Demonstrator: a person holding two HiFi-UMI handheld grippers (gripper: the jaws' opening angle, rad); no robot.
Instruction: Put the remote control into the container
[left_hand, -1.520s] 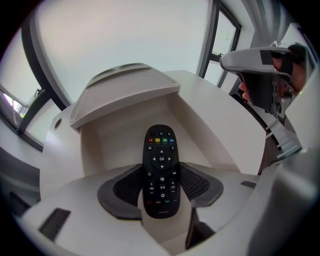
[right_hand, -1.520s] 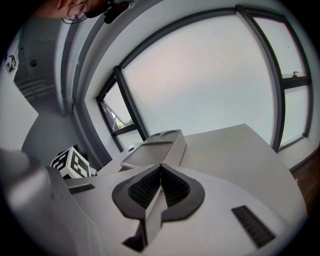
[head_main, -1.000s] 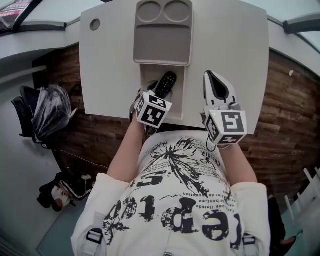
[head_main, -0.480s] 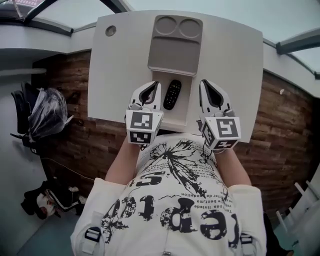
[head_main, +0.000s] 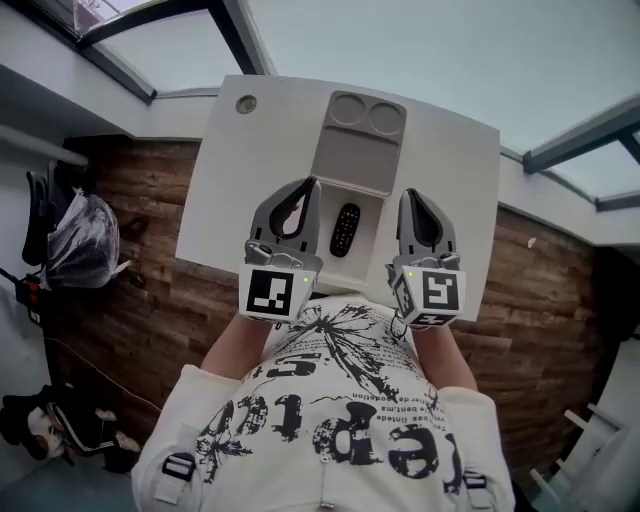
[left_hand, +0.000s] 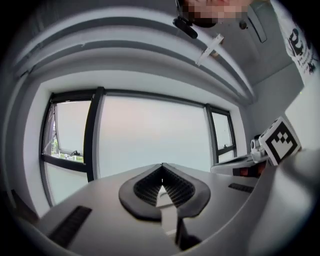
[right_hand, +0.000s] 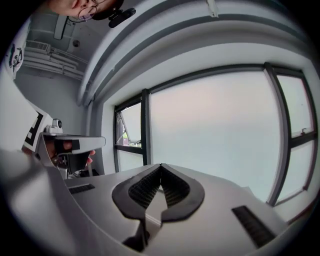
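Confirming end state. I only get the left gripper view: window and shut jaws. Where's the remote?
Observer: The remote control lies in the container's nearest compartment, and neither gripper touches it.
Operator: Right gripper holding anything?
Observer: No. The right gripper is shut with nothing between its jaws.
Operator: Where do the grippers sit relative to the remote?
Observer: In the head view, the left gripper is on one side of it and the right gripper on the other.
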